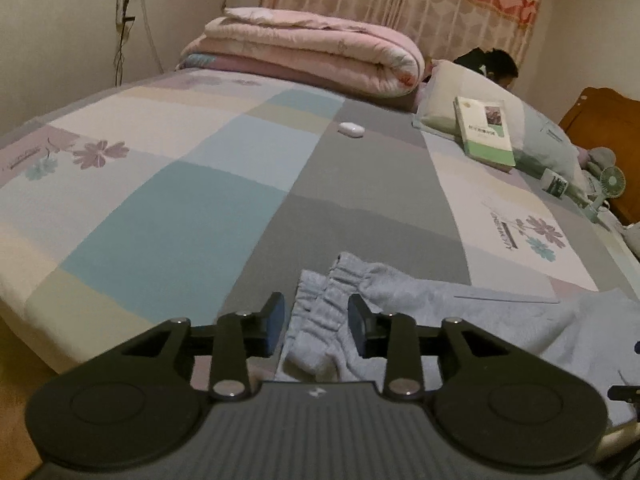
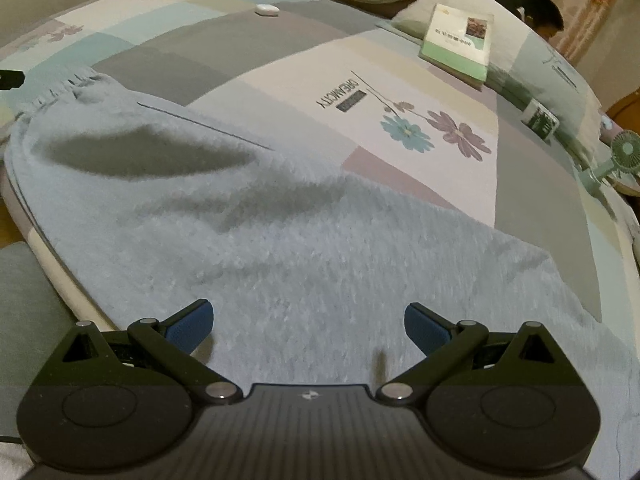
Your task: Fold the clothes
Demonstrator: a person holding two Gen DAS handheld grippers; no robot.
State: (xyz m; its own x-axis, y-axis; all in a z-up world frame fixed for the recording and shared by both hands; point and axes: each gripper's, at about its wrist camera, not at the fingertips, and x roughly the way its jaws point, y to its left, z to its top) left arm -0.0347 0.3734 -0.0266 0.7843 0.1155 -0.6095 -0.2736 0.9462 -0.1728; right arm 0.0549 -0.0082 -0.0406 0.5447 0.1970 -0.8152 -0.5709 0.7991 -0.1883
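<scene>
One pale blue fleecy garment (image 2: 304, 240) lies spread on the near part of the bed (image 1: 160, 208), its nap soft and fuzzy. Its long axis runs from the near right corner toward the far left in the right wrist view, ending there in a gathered, ribbed elastic cuff (image 1: 320, 320). A thin dark seam line runs along the upper edge of the cloth.

Two grippers are in view. The left gripper (image 1: 317, 330) has its jaws partly open around the bunched cuff; whether the pads actually press the fabric cannot be told. The right gripper (image 2: 309, 326) hovers over the broad part of the garment with jaws spread wide and nothing held.

The bed wears a patchwork sheet of grey, teal, cream and lilac rectangles with printed flowers. On it:
- one small white oval case (image 1: 351, 128), far centre
- one folded pink quilt (image 1: 304, 56), thick and padded, at the far end
- one pillow (image 1: 532, 136) with one green-and-white book (image 1: 484, 132) leaning on it, far right
- one small green handheld fan (image 1: 611, 184) at the right edge

A person's dark-haired head (image 1: 486, 62) shows beyond the pillow.
</scene>
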